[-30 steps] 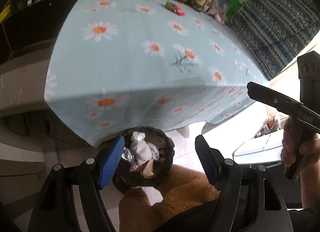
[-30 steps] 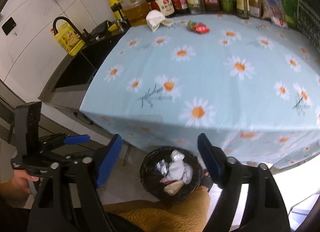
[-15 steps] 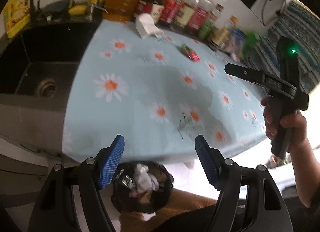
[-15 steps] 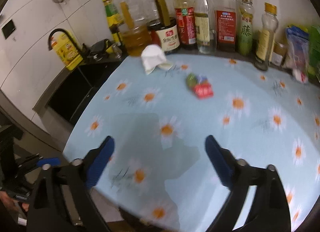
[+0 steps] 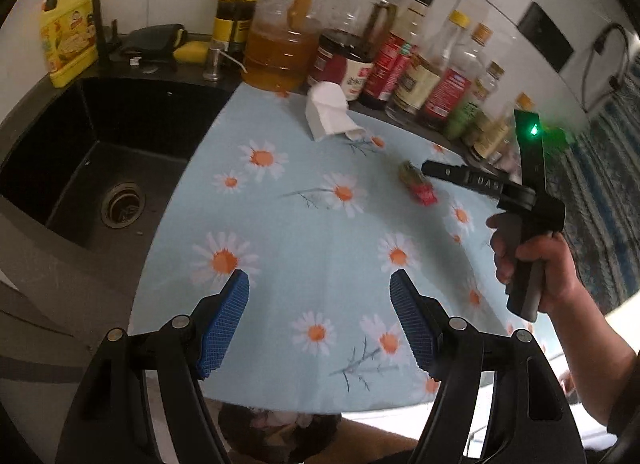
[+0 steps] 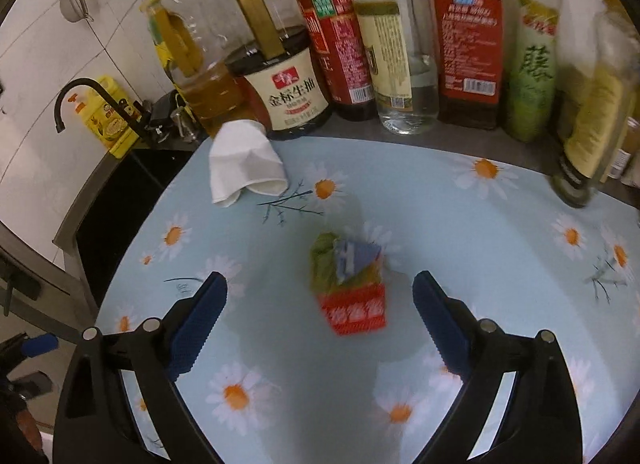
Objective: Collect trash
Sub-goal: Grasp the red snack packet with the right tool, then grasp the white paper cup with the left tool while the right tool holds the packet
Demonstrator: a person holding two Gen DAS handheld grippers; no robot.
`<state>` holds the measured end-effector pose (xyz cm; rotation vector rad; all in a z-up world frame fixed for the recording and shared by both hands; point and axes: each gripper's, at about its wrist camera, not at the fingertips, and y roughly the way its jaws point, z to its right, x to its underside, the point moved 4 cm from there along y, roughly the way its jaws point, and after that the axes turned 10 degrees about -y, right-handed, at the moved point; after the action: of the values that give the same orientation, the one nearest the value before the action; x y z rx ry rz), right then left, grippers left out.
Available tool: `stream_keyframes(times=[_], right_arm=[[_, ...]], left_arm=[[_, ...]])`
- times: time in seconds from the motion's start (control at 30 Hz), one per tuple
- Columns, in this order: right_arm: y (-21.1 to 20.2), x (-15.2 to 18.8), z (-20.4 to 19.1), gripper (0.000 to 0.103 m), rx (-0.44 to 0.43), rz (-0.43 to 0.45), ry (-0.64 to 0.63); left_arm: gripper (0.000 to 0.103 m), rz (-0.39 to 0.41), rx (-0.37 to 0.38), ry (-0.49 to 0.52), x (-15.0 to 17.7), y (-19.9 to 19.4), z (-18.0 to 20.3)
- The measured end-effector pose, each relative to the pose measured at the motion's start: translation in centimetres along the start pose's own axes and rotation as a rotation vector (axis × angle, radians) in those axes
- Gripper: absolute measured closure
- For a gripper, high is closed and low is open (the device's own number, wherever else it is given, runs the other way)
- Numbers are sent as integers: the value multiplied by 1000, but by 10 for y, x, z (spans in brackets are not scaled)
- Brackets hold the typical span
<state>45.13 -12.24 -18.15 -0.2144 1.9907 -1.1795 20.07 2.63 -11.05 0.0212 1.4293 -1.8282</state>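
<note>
Right wrist view: the right gripper [image 6: 320, 300] is hovering over the daisy-print tablecloth [image 6: 460, 264] with its jaws closing, yet standing well apart; the crumpled snack wrapper [image 6: 348, 284], green, blue and red, is lying on the cloth between the blue pads [image 6: 440, 324] and touching neither. A crumpled white tissue [image 6: 244, 164] is lying farther back, near the left edge of the cloth and just in front of the dark sauce jar [image 6: 288, 96], which is holding a dark liquid. Beside that jar, a clear oil jug [image 6: 208, 92] is showing amber oil in its lower half, and a clear glass bottle [image 6: 404, 64] is looking nearly empty. Left wrist view: the left gripper [image 5: 320, 320] is hanging over the near part of the cloth, its jaws spread, with nothing between them. A black sink [image 5: 100, 152] is sitting to the left of the cloth, empty of dishes, its drain [image 5: 122, 204] exposed. A black trash bin [image 5: 280, 436] is peeking out below the table edge; light scraps are showing inside, too blurred to identify. A hand [image 5: 532, 264] is gripping the right gripper's handle.
</note>
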Motion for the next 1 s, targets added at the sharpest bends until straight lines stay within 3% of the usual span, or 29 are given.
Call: stream_keyframes(times=[0.4, 0.47, 0.9, 1.0], right_arm=[[28, 9, 6, 40, 34, -39, -100], [27, 9, 6, 52, 50, -36, -120], [9, 13, 11, 53, -21, 0, -98], [-6, 14, 12, 53, -44, 29, -86]], left_arm=[[32, -14, -79, -7, -14, 30, 11], [32, -21, -93, 4, -16, 34, 13], [32, -34, -122, 61, -41, 54, 36], [24, -35, -132, 40, -55, 63, 39]])
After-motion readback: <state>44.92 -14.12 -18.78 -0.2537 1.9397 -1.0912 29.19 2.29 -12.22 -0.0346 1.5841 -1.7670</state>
